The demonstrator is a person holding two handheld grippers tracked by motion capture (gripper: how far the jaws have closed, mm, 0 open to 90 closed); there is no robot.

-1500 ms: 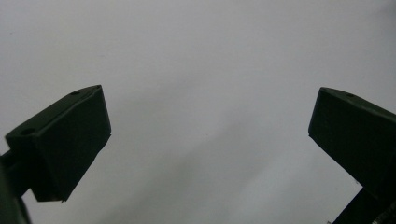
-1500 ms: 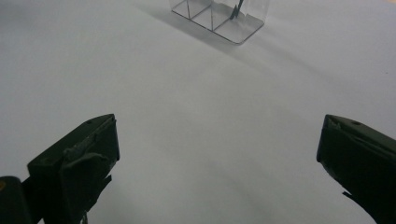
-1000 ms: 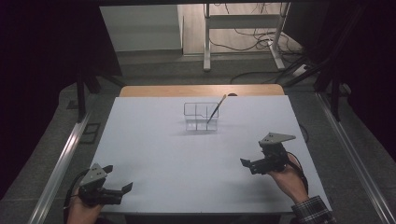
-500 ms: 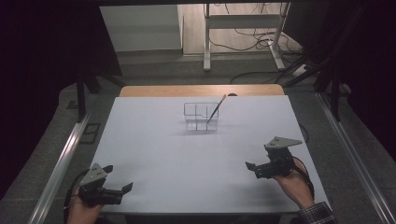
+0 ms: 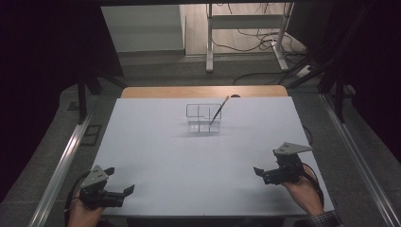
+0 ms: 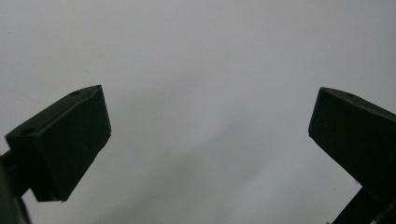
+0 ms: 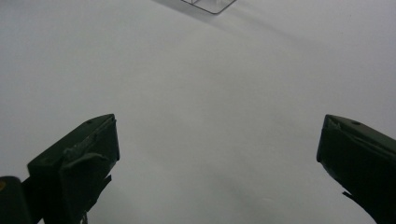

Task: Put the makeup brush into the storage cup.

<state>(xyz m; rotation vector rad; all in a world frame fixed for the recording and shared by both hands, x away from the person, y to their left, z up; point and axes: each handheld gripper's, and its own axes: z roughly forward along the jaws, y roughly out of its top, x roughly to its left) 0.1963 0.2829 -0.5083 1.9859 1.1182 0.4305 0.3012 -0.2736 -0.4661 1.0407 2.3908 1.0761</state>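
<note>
Both grippers sit near the worktop's (image 5: 198,156) near edge with jaws spread wide and nothing between them. In the high view the left gripper (image 5: 124,190) rests at the near-left corner, held in the person's left hand (image 5: 84,213), and the right gripper (image 5: 259,170) hovers near the right edge in the right hand (image 5: 302,193). Each gripper view looks out over bare white surface between its 2 black jaws.

A clear divided organizer rack (image 5: 203,118) stands well apart from both, toward the far middle of the worktop, with a thin brush-like stick (image 5: 218,109) leaning in its right compartment, tip angled up to the right. The right gripper view catches only a corner of that rack (image 7: 210,5) at the top edge.

Held low, wide and apart, the grippers look parked clear of the rack, probably so either one can reach in for the stick without crowding the other. The right one lies nearer to it.
</note>
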